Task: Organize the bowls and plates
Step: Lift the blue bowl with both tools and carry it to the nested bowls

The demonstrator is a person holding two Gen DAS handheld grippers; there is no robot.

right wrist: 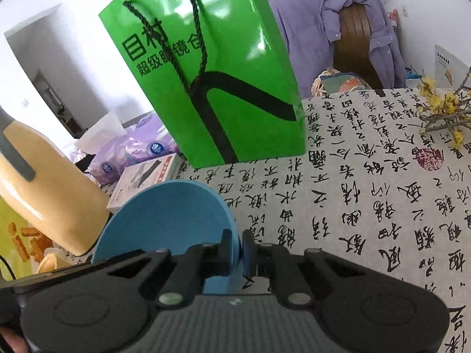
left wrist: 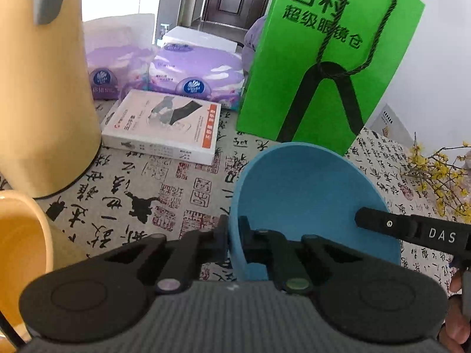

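- Blue bowl (left wrist: 309, 194), lower centre of frame, lifted and tilted over the calligraphy-print worktop (right wrist: 368, 206).
- Left gripper (left wrist: 234, 235) and right gripper (right wrist: 237, 247) each pinch opposite rims.
- Best moved level, both grips matched.

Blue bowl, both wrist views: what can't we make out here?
- Blue bowl underside: hidden in both wrist views by its own wall and the gripper bodies, so contact with the tablecloth can't be judged.
- Left gripper and right gripper both pinch the rim; near rim is covered by the fingers.
- Yellow dish: cut off by left view's edge.
- Green bag contents: hidden by its front.
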